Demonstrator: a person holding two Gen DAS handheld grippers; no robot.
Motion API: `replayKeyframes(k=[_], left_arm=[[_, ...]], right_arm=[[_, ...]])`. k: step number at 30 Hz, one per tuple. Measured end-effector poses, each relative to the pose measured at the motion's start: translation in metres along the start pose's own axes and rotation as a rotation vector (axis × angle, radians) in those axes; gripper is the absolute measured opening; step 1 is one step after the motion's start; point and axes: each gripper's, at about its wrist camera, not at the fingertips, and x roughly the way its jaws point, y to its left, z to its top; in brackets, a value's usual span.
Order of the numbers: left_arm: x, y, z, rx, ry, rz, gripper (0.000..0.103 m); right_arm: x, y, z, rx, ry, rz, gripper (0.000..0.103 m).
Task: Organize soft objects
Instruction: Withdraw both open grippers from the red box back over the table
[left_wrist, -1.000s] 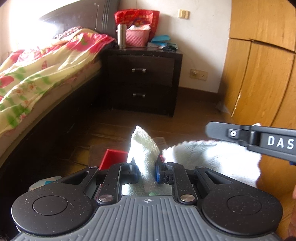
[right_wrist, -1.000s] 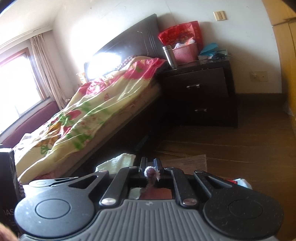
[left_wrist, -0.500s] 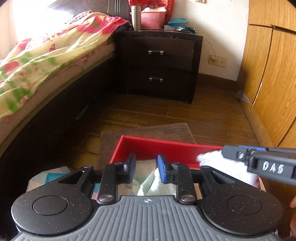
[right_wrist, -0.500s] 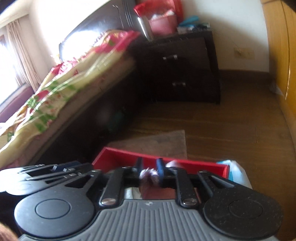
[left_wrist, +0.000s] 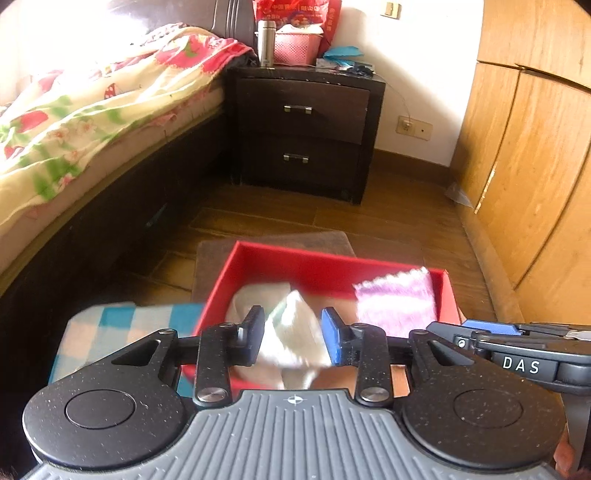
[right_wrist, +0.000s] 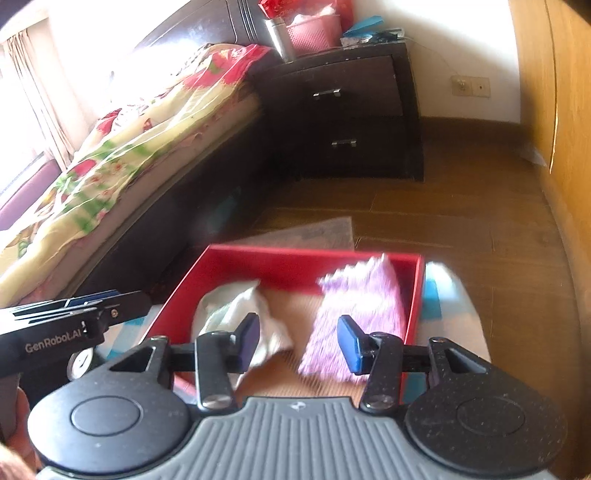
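A red box (left_wrist: 332, 266) (right_wrist: 295, 258) sits on the floor below both grippers. A cream towel (left_wrist: 291, 325) (right_wrist: 236, 314) lies in its left part, seen between the pads of my left gripper (left_wrist: 294, 341). Those jaws are opening and the pads stand clear of the towel. A pink-purple fuzzy cloth (left_wrist: 395, 299) (right_wrist: 358, 310) lies in the box's right part, just ahead of my right gripper (right_wrist: 298, 343). The right jaws are opening too, with nothing pressed between them. The two grippers hang side by side over the box's near edge.
A blue-and-white checked cloth (left_wrist: 122, 332) lies left of the box, and a white-and-blue item (right_wrist: 443, 291) lies on its right. A brown mat (left_wrist: 273, 243) lies under the box. A bed (left_wrist: 92, 122), a dark nightstand (left_wrist: 303, 136) and a wooden wardrobe (left_wrist: 535, 166) surround the wood floor.
Both grippers came down from holding the cloths up to just over the red box. Their jaws parted, and the cream towel and the purple cloth now lie in the box.
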Motion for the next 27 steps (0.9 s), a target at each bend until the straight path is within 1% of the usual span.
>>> replayKeyframes(k=[3, 7, 11, 13, 17, 21, 24, 27], left_arm=[[-0.016, 0.000, -0.016, -0.005, 0.009, -0.015, 0.039], [-0.029, 0.001, -0.037, -0.004, 0.035, -0.029, 0.040], [-0.033, 0.002, -0.054, -0.012, 0.065, -0.031, 0.040], [-0.034, 0.004, -0.059, -0.024, 0.069, -0.027, 0.040], [-0.036, 0.010, -0.057, -0.041, 0.062, -0.017, 0.040], [-0.044, 0.017, -0.052, -0.066, 0.033, -0.007, 0.040], [-0.053, 0.020, -0.049, -0.077, 0.011, 0.001, 0.040], [-0.061, 0.022, -0.045, -0.087, -0.009, 0.011, 0.040]], right_arm=[[-0.015, 0.006, -0.014, 0.006, 0.015, 0.026, 0.027], [-0.030, 0.017, -0.033, -0.011, 0.030, 0.042, 0.035], [-0.033, 0.021, -0.040, 0.006, 0.029, 0.051, 0.035], [-0.033, 0.024, -0.040, -0.001, 0.020, 0.041, 0.035], [-0.038, 0.031, -0.034, -0.028, -0.027, 0.002, 0.035], [-0.046, 0.035, -0.023, -0.024, -0.075, 0.009, 0.035], [-0.063, 0.046, -0.013, -0.022, -0.135, 0.054, 0.035], [-0.074, 0.065, 0.001, -0.047, -0.188, 0.084, 0.036]])
